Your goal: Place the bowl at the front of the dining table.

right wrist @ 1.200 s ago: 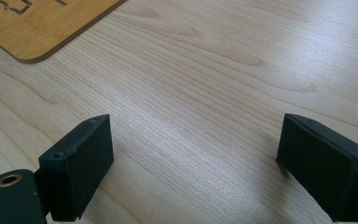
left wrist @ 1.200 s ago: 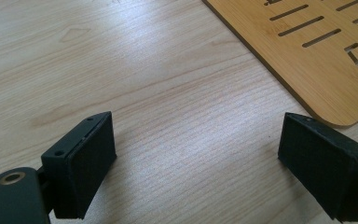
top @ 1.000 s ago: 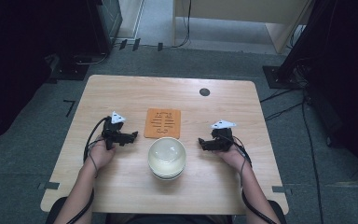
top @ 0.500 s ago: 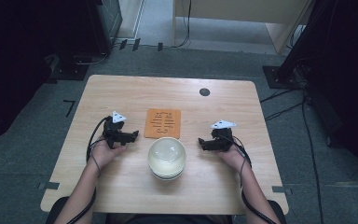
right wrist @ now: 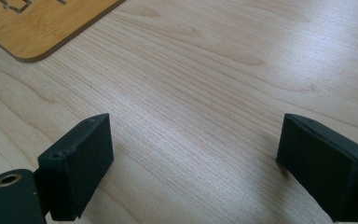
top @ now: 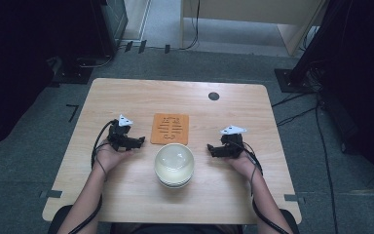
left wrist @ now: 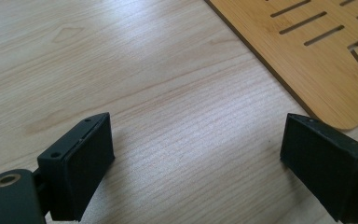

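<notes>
Two hand-held grippers, left (top: 139,142) and right (top: 212,150), rest spread and empty; the slotted bamboo trivet (left wrist: 307,56) is cut off; glossy pale bowl (top: 174,165) near the bench's (top: 126,195) front edge.

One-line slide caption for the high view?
Open left gripper and right gripper flank stacked bowls below a slotted mat.

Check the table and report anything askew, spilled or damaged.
Nothing stands out. The stacked bowls sit upright between the open left gripper and right gripper; the slotted wooden trivet lies flat and square behind them. No spill shows.
</notes>
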